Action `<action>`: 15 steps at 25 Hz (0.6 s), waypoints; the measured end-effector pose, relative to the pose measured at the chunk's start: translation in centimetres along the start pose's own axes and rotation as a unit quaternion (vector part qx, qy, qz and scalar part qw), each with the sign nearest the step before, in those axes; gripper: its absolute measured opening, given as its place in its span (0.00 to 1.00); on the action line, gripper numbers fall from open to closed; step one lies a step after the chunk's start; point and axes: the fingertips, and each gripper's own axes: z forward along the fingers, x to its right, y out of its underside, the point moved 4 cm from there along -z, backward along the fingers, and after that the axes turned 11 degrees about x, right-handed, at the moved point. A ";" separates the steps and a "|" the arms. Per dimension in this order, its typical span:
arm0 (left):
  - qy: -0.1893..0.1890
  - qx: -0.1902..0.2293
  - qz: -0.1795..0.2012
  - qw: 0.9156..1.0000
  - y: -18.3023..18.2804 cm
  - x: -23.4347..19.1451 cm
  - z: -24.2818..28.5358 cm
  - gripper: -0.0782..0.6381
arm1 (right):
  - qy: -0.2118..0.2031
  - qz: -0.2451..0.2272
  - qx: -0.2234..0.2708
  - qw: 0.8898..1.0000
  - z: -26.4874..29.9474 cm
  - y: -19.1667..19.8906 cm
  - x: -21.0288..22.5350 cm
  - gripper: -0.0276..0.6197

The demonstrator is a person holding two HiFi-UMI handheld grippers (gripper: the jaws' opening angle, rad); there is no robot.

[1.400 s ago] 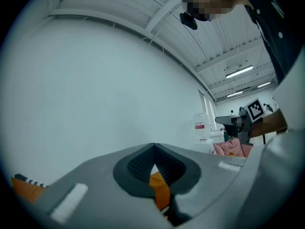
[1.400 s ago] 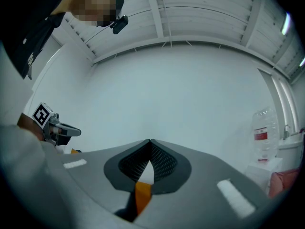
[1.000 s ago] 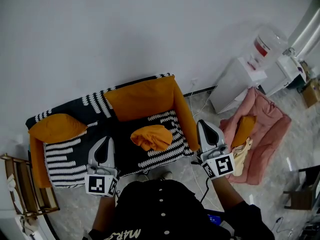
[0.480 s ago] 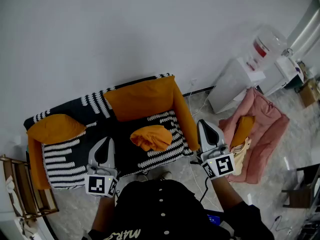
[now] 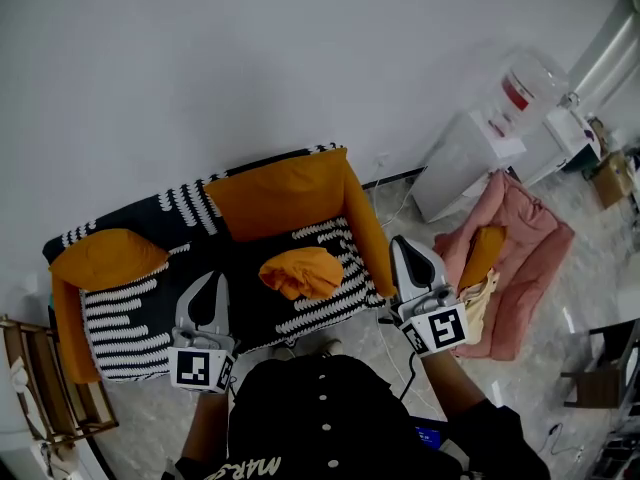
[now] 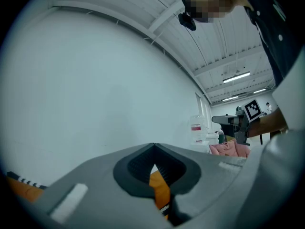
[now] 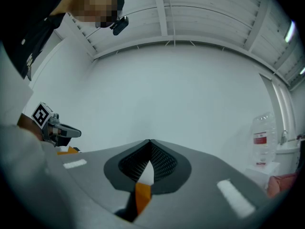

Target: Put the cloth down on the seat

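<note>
The crumpled orange cloth (image 5: 303, 272) lay on the seat of the black-and-white striped sofa (image 5: 125, 313), toward its right end, in front of the orange back cushion (image 5: 280, 196). The left gripper (image 5: 212, 280) hung over the seat's front edge and the right gripper (image 5: 397, 244) just beside the sofa's orange arm, both apart from the cloth. Each gripper's fingers were pressed together, pinching nothing.

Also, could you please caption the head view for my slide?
Orange cloth lies bunched on the striped sofa; left gripper and right gripper hover shut in front.
</note>
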 end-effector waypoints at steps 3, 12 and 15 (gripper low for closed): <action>0.001 0.002 0.000 1.000 -0.1 -0.1 -0.1 0.11 | -0.006 0.000 0.001 1.000 0.3 -0.1 -0.4 0.08; -0.003 -0.001 0.003 1.000 -0.1 -0.3 -0.2 0.11 | -0.015 0.000 0.002 1.000 0.7 0.1 -0.8 0.08; -0.002 -0.001 0.003 1.000 0.0 -0.2 -0.2 0.11 | -0.017 -0.001 0.001 1.000 0.7 0.1 -0.8 0.08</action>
